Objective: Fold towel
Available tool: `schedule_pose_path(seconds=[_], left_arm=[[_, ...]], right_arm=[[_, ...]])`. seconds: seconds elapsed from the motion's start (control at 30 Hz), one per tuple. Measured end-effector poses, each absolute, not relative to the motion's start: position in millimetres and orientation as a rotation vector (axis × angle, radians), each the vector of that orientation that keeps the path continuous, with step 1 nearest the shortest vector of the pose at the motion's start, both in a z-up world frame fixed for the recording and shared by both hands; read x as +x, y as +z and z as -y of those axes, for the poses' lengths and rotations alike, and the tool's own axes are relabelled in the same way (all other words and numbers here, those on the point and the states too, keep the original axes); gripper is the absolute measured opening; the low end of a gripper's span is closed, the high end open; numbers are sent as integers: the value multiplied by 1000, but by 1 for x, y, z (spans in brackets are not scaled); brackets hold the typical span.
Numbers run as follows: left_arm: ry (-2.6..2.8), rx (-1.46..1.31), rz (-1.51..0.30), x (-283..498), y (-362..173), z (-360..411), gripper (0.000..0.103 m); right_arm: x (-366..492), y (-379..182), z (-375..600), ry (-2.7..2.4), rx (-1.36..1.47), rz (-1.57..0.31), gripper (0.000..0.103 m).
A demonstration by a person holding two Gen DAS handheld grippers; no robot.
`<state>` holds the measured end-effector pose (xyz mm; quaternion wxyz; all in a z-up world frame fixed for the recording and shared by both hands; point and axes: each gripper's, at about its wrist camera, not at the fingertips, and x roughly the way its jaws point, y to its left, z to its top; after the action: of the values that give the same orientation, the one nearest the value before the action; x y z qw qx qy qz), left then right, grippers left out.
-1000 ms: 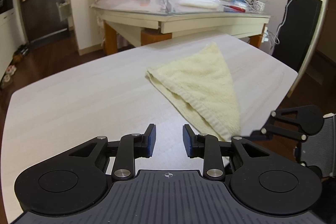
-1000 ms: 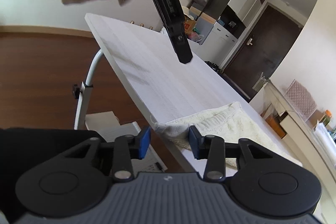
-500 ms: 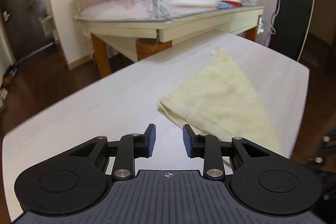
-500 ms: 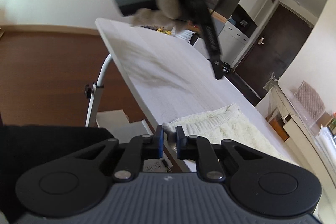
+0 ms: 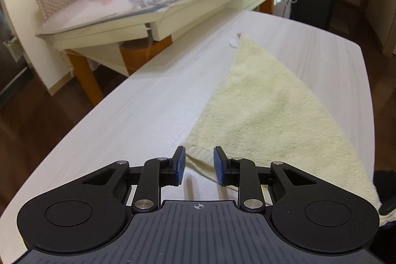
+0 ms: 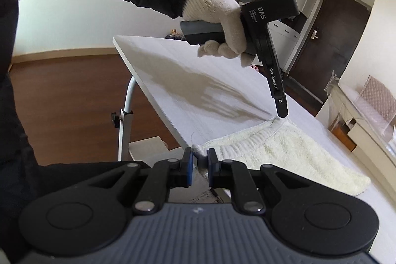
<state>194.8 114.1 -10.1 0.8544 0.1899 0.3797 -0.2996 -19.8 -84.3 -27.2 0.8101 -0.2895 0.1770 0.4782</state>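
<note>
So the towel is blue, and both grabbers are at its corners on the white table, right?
Not quite: the towel is pale yellow, not blue, as the left wrist view shows. The rest holds. The right gripper pinches one corner at the white table edge, and the left gripper has been closing around another corner, its pads not yet pressing.

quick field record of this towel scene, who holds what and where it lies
towel: pale yellow, folded to a triangle, flat on the white table
right gripper: shut on the towel corner at the table's near edge
left gripper: jaws have just been closing, a towel corner between the fingers, pads not yet pressing
left hand: white glove
behind: cluttered table
</note>
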Motion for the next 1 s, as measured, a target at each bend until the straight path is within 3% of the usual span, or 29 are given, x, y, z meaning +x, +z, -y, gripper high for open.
schedule_pose_path(seconds=[0.07,0.13,0.47,1.0], left_arm=[[-635,410,-819,201,-13,-113,12],[-636,441,-838,204,-17,-109,7],[-641,494,-846,203,-19,-103,5],[-610,451,-873,203,-19,-107,5]], right_arm=[[-16,-27,87,1013,-580,-402,13],[-10,-25,92,992,-516,-430,13],[44,-10,135,764,-67,-530,13],[154,9,201,922,123,-643,12]])
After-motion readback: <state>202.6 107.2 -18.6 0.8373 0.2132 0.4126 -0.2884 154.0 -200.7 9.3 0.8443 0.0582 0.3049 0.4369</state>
